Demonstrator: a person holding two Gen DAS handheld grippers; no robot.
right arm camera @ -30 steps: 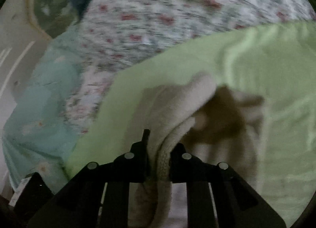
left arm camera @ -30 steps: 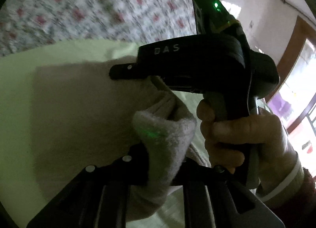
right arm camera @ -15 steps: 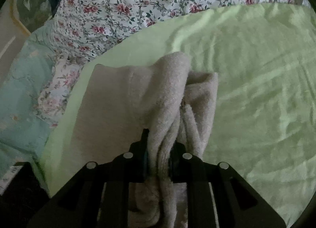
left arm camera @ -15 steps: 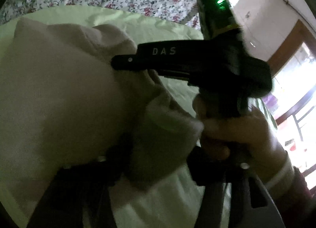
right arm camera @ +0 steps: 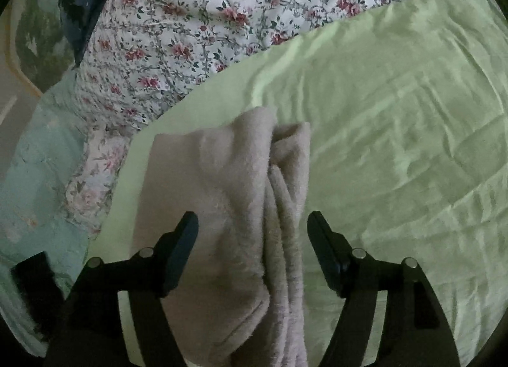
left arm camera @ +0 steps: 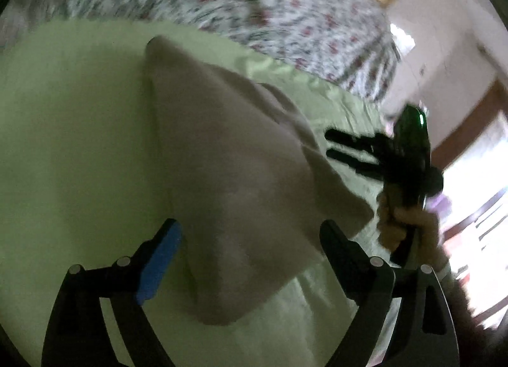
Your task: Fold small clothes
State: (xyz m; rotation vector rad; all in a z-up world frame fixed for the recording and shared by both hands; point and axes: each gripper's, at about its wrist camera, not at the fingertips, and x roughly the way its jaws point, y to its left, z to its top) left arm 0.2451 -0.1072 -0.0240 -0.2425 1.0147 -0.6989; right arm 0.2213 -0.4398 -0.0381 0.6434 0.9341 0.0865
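Note:
A small beige fleece garment [left arm camera: 235,189] lies folded on a light green sheet [left arm camera: 73,132]. My left gripper [left arm camera: 250,236] is open above its near end, one finger on each side of it. In the right wrist view the garment [right arm camera: 228,208] lies bunched in thick folds on the sheet [right arm camera: 397,132], and my right gripper [right arm camera: 252,230] is open over it, holding nothing. The right gripper also shows in the left wrist view [left arm camera: 330,146], open, just past the garment's right edge.
A floral quilt [right arm camera: 203,23] lies beyond the green sheet. Pale teal bedding [right arm camera: 38,182] is at the left in the right wrist view. A bright window and a wooden door frame [left arm camera: 470,119] are at the right in the left wrist view.
Both grippers have opened and let go of the garment. It has dropped onto the green sheet. The right gripper has drawn away to the right of it.

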